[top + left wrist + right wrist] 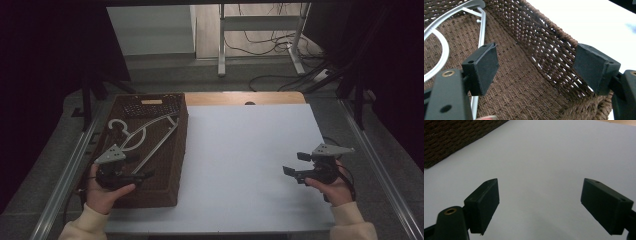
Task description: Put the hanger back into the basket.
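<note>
High view: your left hand-held gripper (142, 176) sits inside the brown woven basket (172, 165) at the left edge of the white surface (240, 160), low over the basket's near end. Its jaws are spread and pinch nothing. Hangers (150, 132), one white and one silver-grey metal, lie flat on the basket floor, running from just ahead of your left hand-held gripper toward the far end.

Left gripper view: both pads stand wide apart over the woven floor (524, 90). The metal hanger bar (482, 32) passes just beside the left pad; contact cannot be told. The basket wall (544, 50) rises beside the right pad.

Your right hand-held gripper (295, 172) is over the bare surface, well apart from the basket. Right gripper view: jaws spread, nothing between them, basket corner (454, 137) at upper left.
</note>
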Motion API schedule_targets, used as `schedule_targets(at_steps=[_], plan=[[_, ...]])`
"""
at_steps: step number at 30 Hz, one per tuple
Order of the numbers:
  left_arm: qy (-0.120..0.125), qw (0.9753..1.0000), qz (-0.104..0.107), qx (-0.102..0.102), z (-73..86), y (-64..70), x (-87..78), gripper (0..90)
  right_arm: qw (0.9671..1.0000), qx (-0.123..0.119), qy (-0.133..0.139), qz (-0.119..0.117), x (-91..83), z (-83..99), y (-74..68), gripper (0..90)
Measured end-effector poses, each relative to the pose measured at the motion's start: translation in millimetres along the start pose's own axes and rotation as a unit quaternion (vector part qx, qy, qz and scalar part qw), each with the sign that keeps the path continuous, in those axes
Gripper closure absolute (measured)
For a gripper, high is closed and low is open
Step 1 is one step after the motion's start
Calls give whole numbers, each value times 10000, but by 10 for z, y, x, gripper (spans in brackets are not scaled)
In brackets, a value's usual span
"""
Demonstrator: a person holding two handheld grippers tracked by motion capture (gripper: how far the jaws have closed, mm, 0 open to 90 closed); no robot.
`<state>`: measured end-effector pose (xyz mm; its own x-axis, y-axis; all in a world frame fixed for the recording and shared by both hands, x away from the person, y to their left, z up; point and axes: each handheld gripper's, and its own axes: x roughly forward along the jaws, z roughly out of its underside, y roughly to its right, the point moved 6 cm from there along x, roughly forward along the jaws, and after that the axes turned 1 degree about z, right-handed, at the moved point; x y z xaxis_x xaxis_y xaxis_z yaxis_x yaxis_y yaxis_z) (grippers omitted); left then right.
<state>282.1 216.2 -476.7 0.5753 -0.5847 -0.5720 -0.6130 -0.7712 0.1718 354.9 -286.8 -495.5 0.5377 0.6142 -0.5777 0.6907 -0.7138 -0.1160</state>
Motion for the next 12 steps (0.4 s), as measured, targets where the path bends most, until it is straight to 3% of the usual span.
schedule_targets(at_steps=[12], plan=[[66,10000,17,30,-23,3,-26,202,9999,-15,87,71,-37,-12,0,148]])
